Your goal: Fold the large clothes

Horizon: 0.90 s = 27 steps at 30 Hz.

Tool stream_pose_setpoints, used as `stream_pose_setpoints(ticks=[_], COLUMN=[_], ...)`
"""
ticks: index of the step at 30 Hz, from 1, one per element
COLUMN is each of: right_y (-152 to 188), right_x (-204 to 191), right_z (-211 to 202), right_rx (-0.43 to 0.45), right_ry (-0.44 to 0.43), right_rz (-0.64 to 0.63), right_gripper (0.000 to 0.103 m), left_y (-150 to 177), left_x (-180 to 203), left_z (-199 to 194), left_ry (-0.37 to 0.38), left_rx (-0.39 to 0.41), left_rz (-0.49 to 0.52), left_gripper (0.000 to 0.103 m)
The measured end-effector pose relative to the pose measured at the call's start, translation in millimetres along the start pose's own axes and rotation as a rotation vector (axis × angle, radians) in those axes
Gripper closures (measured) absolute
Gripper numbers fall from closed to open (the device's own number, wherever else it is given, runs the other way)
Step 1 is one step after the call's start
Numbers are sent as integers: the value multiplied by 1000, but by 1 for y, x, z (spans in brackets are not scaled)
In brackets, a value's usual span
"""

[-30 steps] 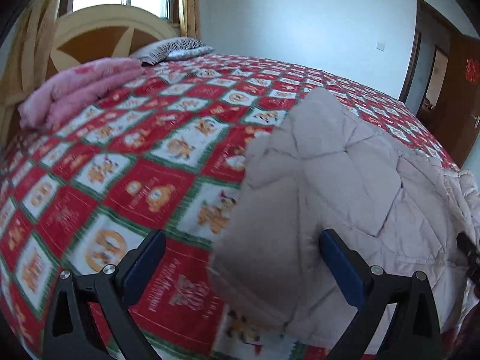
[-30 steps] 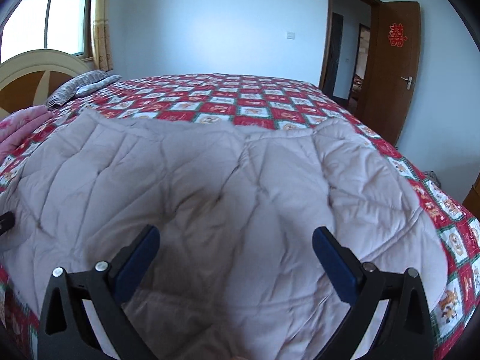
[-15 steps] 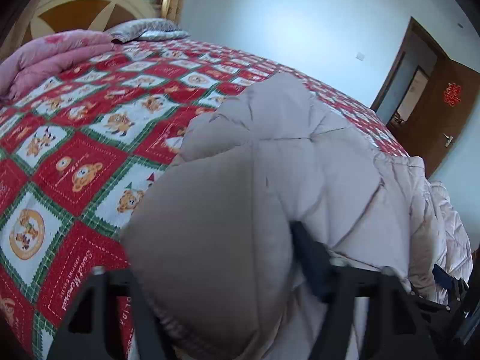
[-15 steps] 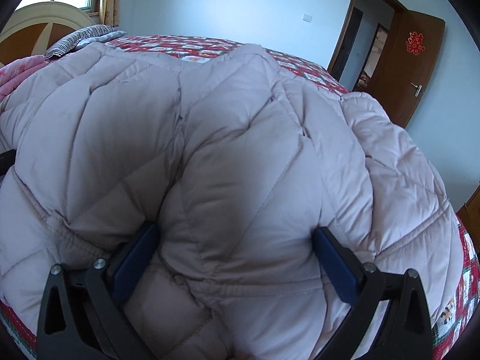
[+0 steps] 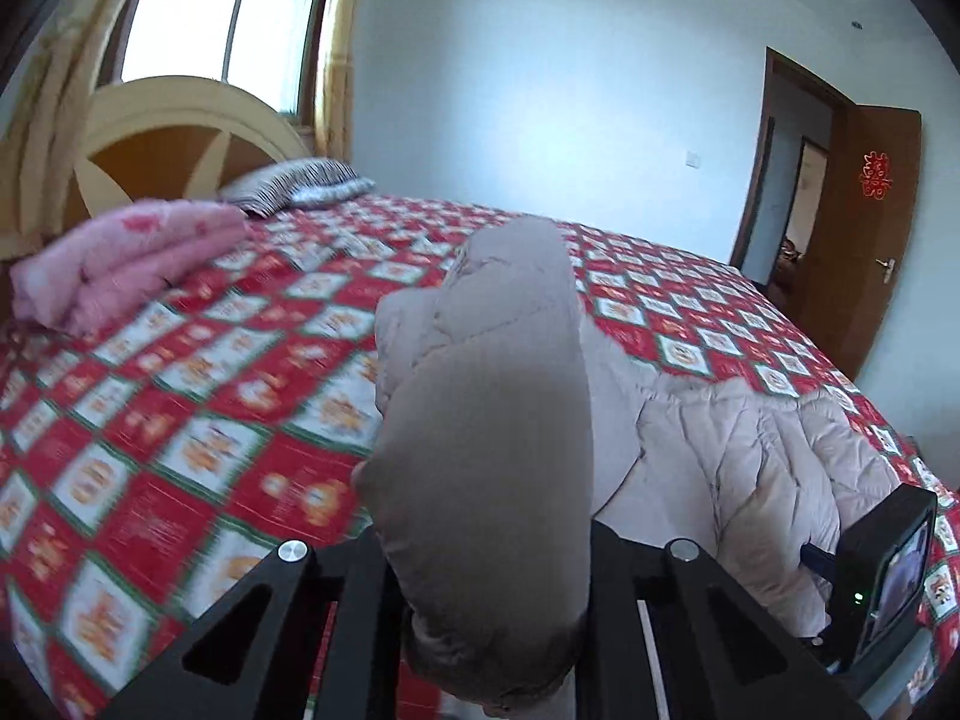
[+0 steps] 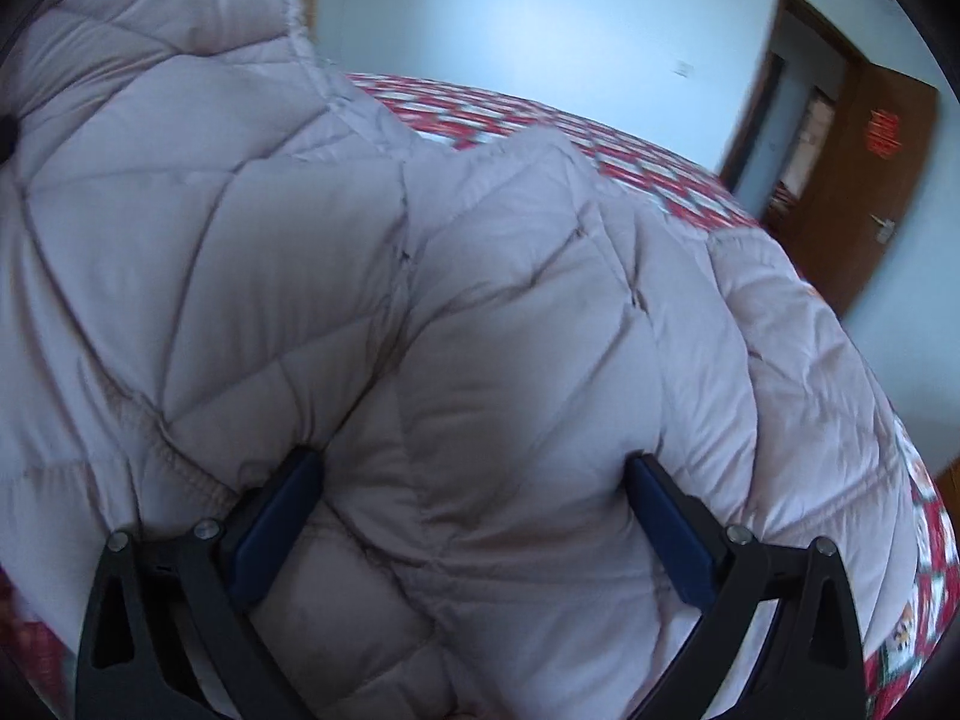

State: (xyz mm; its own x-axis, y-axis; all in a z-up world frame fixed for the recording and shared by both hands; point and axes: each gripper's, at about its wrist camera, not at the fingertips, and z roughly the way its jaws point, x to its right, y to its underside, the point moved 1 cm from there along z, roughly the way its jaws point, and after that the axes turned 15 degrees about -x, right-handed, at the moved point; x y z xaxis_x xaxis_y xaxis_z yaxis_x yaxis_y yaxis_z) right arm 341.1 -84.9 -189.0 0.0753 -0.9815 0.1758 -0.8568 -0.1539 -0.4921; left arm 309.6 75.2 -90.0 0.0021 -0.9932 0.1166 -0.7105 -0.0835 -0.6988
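The beige quilted coat (image 5: 750, 450) lies along the near edge of the bed, its bulk spread to the right of the left gripper (image 5: 486, 588) and directly under and ahead of the right gripper (image 6: 474, 510). One thick fold of it stands up between the left gripper's jaws, which have just been closing and now pinch that fold tight, the cloth bulging above and ahead of them. The right gripper's jaws stand wide, its blue pads (image 6: 276, 516) sunk against a swell of padding that fills the gap between them; whether they truly press on it I cannot tell. A hemmed edge of the coat runs just left of the right gripper.

Ahead and to the left of the left gripper the red-and-white patterned bedspread (image 5: 180, 420) is open and flat. Farther off to the left lies a folded pink blanket (image 5: 120, 258), with a striped pillow (image 5: 300, 180) beyond it by the curved headboard (image 5: 168, 138) and window (image 5: 222, 18). Far right stands an open brown door (image 5: 870, 228) in a pale wall.
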Motion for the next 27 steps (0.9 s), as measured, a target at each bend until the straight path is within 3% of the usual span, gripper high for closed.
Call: stream_pose_setpoints(ticks=[2, 5, 8, 12, 15, 19, 27], right_y=[-1, 3, 8, 22, 41, 56, 77], right_x=[0, 22, 74, 151, 183, 210, 241], right_z=[-19, -49, -56, -42, -37, -30, -12], right_rx=[16, 92, 92, 44, 16, -6, -38], right_ry=[-69, -39, 49, 61, 74, 60, 46], right_rz=[-16, -2, 90, 257, 330, 386, 445], right_gripper=[1, 0, 0, 0, 0, 1, 1], left_y=[-12, -30, -36, -32, -21, 1, 66], left_x=[-5, 11, 41, 111, 169, 235, 309], left_z=[-16, -38, -44, -45, -41, -25, 34], left_ry=[-62, -148, -145, -106, -71, -20, -97], left_rx=[26, 80, 111, 152, 175, 136, 106], left_rz=[48, 161, 245, 388, 507, 639, 855], left_gripper=[90, 90, 90, 90, 90, 90, 90])
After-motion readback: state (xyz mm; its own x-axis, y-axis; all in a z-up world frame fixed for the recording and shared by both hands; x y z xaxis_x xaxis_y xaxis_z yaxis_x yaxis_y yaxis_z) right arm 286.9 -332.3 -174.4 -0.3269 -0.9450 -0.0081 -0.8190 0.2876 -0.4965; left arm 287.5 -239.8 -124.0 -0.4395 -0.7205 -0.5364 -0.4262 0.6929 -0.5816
